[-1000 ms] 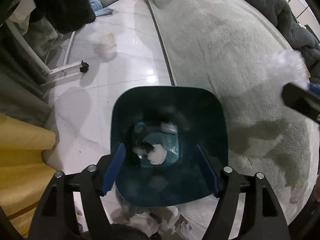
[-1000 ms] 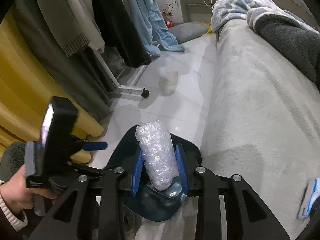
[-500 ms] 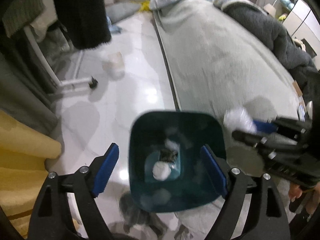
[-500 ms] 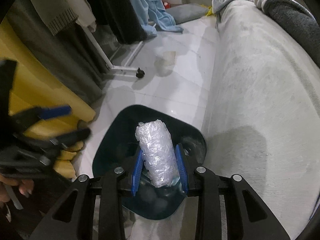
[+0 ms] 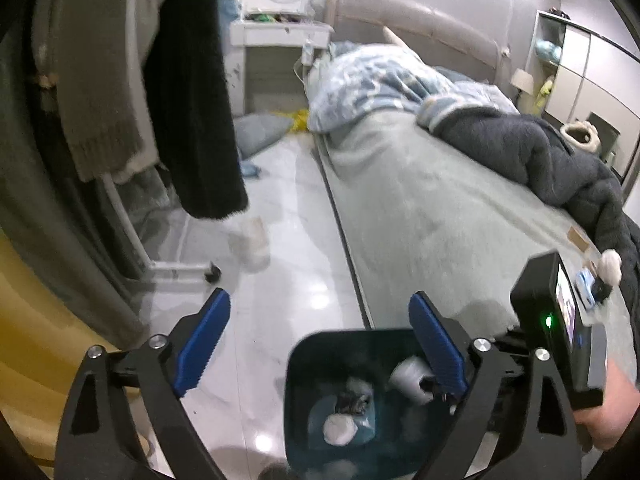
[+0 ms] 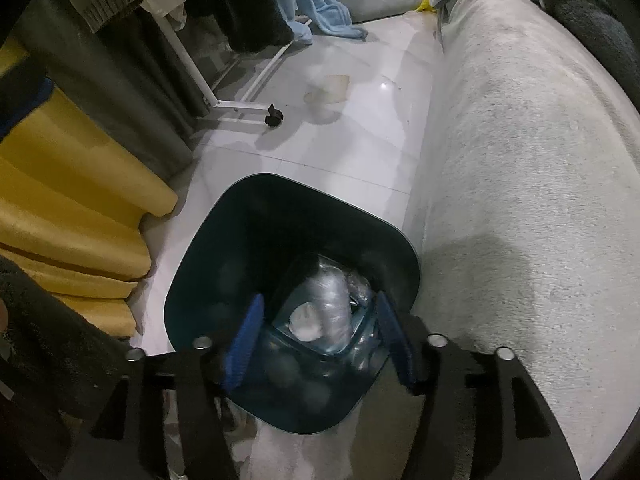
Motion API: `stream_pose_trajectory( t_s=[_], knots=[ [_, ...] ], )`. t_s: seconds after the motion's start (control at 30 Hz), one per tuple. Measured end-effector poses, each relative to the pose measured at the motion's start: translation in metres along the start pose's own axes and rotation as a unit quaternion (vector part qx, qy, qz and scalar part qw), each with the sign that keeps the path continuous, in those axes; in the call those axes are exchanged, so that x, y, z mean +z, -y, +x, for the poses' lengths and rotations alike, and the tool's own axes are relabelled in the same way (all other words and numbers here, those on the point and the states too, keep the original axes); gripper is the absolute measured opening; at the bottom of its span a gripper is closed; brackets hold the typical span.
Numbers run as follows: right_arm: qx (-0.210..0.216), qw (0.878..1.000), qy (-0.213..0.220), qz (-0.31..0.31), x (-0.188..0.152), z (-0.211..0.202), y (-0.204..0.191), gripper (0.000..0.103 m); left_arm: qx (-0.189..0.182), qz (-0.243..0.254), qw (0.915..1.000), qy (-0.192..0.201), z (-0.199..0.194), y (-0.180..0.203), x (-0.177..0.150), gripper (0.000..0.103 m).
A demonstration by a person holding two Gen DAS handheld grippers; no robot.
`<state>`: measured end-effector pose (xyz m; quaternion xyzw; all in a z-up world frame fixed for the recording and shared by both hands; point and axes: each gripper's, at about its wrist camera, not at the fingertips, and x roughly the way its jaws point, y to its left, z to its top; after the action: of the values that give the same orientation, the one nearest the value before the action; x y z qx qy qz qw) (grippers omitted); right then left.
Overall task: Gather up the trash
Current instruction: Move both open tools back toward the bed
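A dark teal trash bin (image 6: 208,264) stands on the white floor beside the bed; it also shows in the left wrist view (image 5: 296,364). My right gripper (image 6: 318,344) is open over the bin's mouth and empty. The bubble-wrap roll (image 6: 334,304) lies inside the bin on other white scraps (image 6: 304,322). My left gripper (image 5: 320,340) is open and empty, raised above the bin's left side. White wads (image 5: 340,430) lie at the bin's bottom. The right gripper's body (image 5: 560,320) shows at the right of the left wrist view.
A grey-covered bed (image 6: 520,160) runs along the right, with a dark blanket (image 5: 540,160) and small items (image 5: 592,276) on it. A clothes rack with hanging garments (image 5: 192,100) and a castor (image 6: 274,114) stands left. Yellow fabric (image 6: 72,200) lies at the left. A pale scrap (image 6: 328,88) lies on the floor.
My right gripper has opened and the bubble-wrap roll has dropped into the bin. My left gripper has lifted and tilted up toward the room.
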<state>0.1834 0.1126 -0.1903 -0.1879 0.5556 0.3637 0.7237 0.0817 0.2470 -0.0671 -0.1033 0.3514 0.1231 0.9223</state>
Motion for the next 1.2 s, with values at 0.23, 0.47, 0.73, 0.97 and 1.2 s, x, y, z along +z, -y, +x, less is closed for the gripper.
stream_pose_trajectory(
  t_s=[0.23,0.47,0.73,0.97,1.2],
  knots=[
    [0.000,1.000,0.024,0.001,0.007,-0.018,0.002,0.085,0.009,-0.006,0.9985,0.054,-0.019,0.003,0.014,0.097],
    [-0.007,0.997,0.076,0.016,0.007,-0.053,0.015,0.096,-0.007,0.014,0.9963,0.084,-0.037,0.025,0.026,0.100],
    [-0.019,0.992,0.122,0.018,-0.005,-0.084,0.030,0.100,-0.023,0.036,0.9937,0.104,-0.048,0.052,0.030,0.100],
    [-0.046,0.986,0.157,0.020,-0.023,-0.114,0.056,0.100,-0.046,0.028,0.9927,0.108,-0.050,0.076,0.033,0.100],
    [-0.078,0.977,0.193,0.039,-0.040,-0.150,0.090,0.100,-0.064,0.042,0.9912,0.108,-0.051,0.107,0.032,0.100]
  ],
)
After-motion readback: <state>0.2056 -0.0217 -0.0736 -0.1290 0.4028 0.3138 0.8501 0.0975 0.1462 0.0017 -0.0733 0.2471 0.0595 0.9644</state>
